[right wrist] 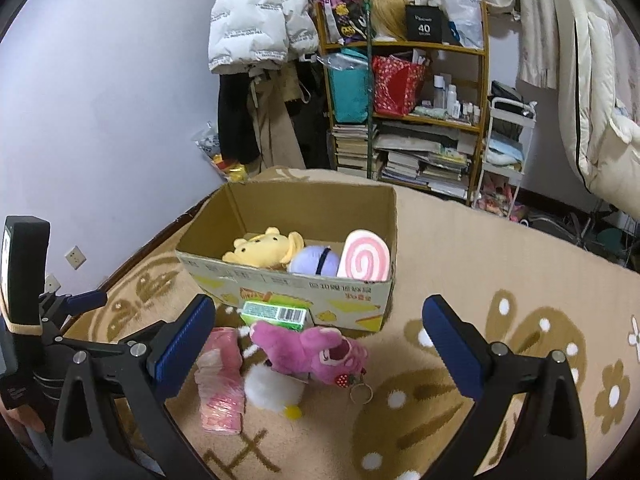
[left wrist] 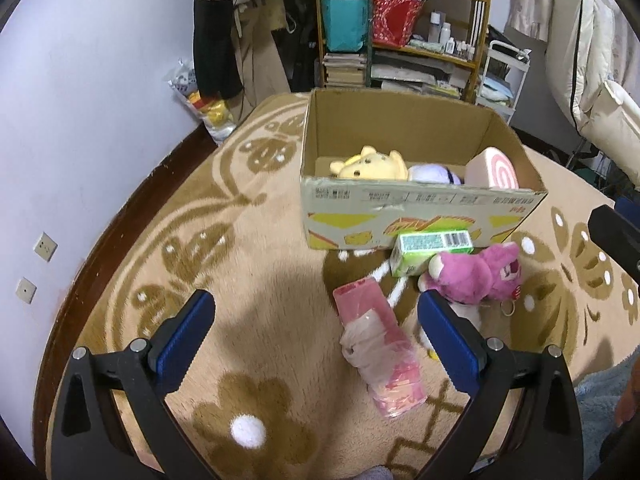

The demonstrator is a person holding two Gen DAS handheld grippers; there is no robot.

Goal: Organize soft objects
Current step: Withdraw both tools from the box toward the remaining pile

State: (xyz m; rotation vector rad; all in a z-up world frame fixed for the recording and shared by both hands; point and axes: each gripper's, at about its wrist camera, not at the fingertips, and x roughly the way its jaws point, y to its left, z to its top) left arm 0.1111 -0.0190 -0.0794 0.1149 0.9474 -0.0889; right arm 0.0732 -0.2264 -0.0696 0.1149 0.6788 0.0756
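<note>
An open cardboard box (left wrist: 416, 216) (right wrist: 288, 286) stands on the rug and holds a yellow plush (left wrist: 370, 165) (right wrist: 262, 249), a purple plush (left wrist: 434, 173) (right wrist: 316, 261) and a pink swirl cushion (left wrist: 494, 170) (right wrist: 363, 259). In front of it lie a pink bear plush (left wrist: 476, 274) (right wrist: 316, 350), a white plush (right wrist: 272, 390), a green tissue pack (left wrist: 430, 248) (right wrist: 276, 314) and a pink wrapped pack (left wrist: 380, 346) (right wrist: 222, 378). My left gripper (left wrist: 316, 312) is open and empty above the pink pack. My right gripper (right wrist: 320, 316) is open and empty above the bear.
A patterned beige rug (left wrist: 240, 264) (right wrist: 500, 280) covers the floor. A cluttered shelf (left wrist: 404, 28) (right wrist: 404, 96) and hanging coats (right wrist: 260, 40) stand behind the box. A white trolley (right wrist: 506, 152) and bedding (right wrist: 592, 100) are at the right. The wall (left wrist: 92, 100) is at the left.
</note>
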